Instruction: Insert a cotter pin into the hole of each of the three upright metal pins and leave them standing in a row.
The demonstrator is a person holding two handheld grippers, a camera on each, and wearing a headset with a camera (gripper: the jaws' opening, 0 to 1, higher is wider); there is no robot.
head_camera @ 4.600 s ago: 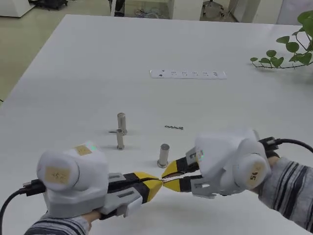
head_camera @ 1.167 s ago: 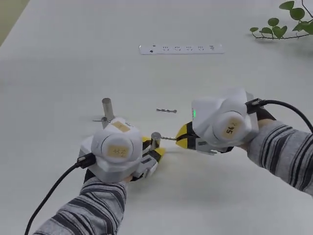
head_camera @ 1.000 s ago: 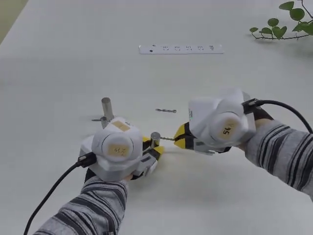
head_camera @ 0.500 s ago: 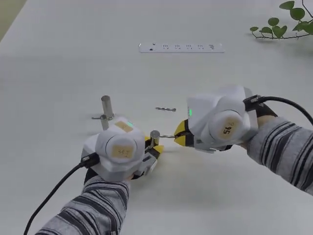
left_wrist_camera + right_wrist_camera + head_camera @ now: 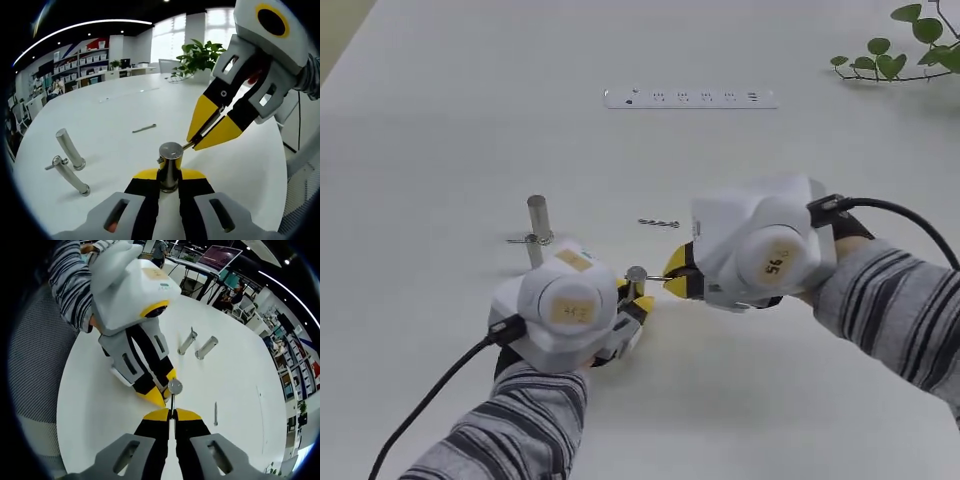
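Between left gripper (image 5: 170, 176) jaws one metal pin (image 5: 170, 162) is clamped upright, cotter pin (image 5: 172, 402) is pinched in right gripper (image 5: 171, 413) tips with its end at the pin head; hole entry can't be made out, and a second pin (image 5: 533, 252) beyond the left gripper is half hidden behind its housing.

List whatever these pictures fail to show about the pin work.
- Left gripper view: the hole of the held pin is too small to see, so whether the cotter pin has entered is unclear.
- Head view: the second pin has its base hidden behind the left gripper.
- Head view: the loose thin piece is too small to identify.
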